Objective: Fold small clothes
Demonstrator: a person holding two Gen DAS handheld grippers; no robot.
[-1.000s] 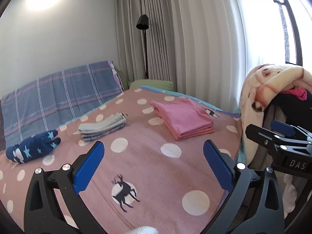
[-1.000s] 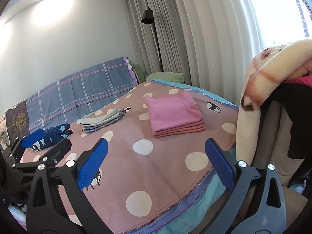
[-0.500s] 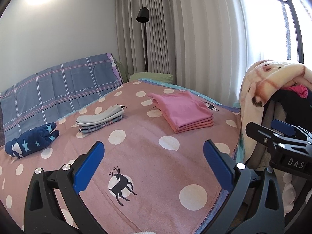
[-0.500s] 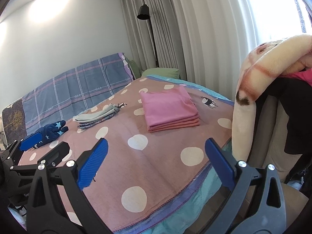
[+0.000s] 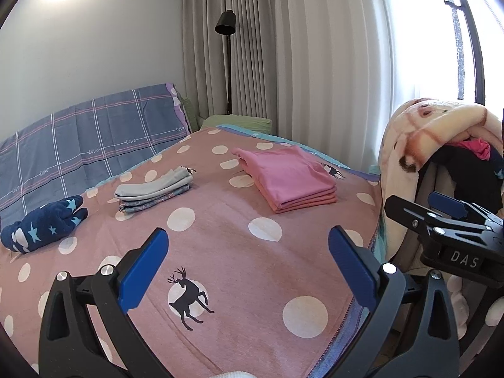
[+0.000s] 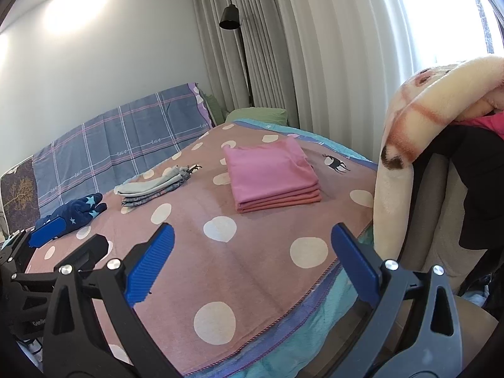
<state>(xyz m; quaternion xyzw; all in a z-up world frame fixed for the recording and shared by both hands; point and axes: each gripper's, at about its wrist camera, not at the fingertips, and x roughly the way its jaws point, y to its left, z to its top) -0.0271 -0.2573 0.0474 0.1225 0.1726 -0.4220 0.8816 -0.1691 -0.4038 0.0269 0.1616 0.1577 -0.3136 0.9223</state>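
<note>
two grippers hang above the near edge of the bed, both spread wide with nothing between their blue pads: the left gripper [image 5: 247, 264] over the deer print, the right gripper [image 6: 252, 260] over the polka-dot blanket [image 6: 252, 267] near its hem. compared with a second ago the view from each has lifted and pulled back a little, so more of the wall and curtain [image 5: 283, 63] shows and the clothes sit lower and closer to the middle of the picture; the jaws themselves look just as wide as before. nothing on the bed has shifted. the pink folded stack [image 5: 288, 182] lies toward the window side, the grey folded stack [image 5: 154, 189] lies well apart from it toward the headboard side, and the navy star-patterned piece [image 5: 44, 223] lies bunched, not folded, near the blue plaid pillow [image 5: 91, 135]. neither gripper touches any of the clothes. in the left view the right gripper shows at the far right edge, in front of a chair draped with a cream fleece blanket [image 5: 419, 145] and dark clothing [image 5: 466, 176]; in the right view the left gripper shows at the lower left, its blue pad overlapping the navy piece in the picture. a black floor lamp [image 6: 231, 19] stands against the curtain behind the bed.
</note>
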